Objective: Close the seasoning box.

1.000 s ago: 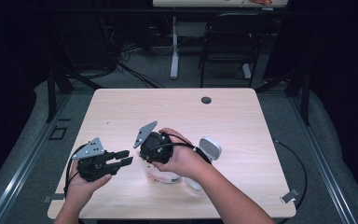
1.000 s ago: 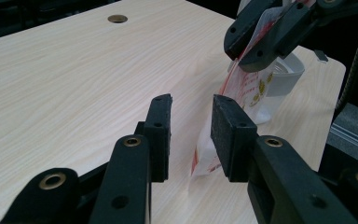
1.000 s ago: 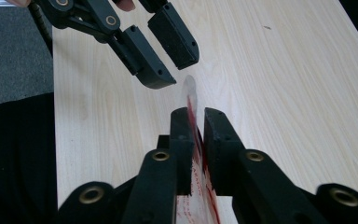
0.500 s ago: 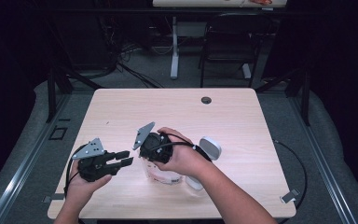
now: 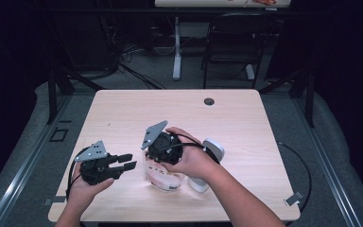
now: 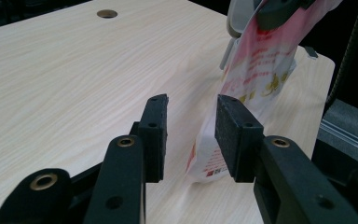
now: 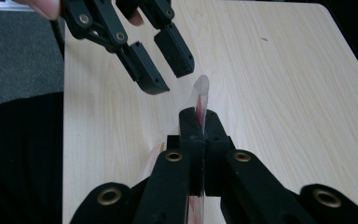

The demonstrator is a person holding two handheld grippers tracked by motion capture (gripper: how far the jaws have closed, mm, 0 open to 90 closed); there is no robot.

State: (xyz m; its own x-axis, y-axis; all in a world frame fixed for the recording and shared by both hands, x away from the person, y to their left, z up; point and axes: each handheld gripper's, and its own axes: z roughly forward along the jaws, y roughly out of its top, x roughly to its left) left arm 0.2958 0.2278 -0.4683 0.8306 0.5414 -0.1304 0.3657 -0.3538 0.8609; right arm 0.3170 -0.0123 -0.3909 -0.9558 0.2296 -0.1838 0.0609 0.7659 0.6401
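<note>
While the right gripper is pointing down at the near middle of the table, its two black jaws are pressing flat together on the upper edge of a clear plastic bag with red and pink print. From the right gripper view the film of the bag is sticking up as a thin sliver from between the closed pads, and nothing more of it is readable there. What the bag is holding is hard to tell: in the high view its lower part is bulging pale and pinkish on the wood, and in the left gripper view the bag is hanging tilted, its bottom corner resting on the tabletop, with red lettering and small yellow marks on the film.

To the left, the left gripper is being held level just beside the bag, its jaws standing moderately apart and having just been opening; nothing is sitting between the pads, and the bag is lying a little beyond them. A white rounded object is lying on the table just to the right of the right hand, partly hidden by the forearm.
</note>
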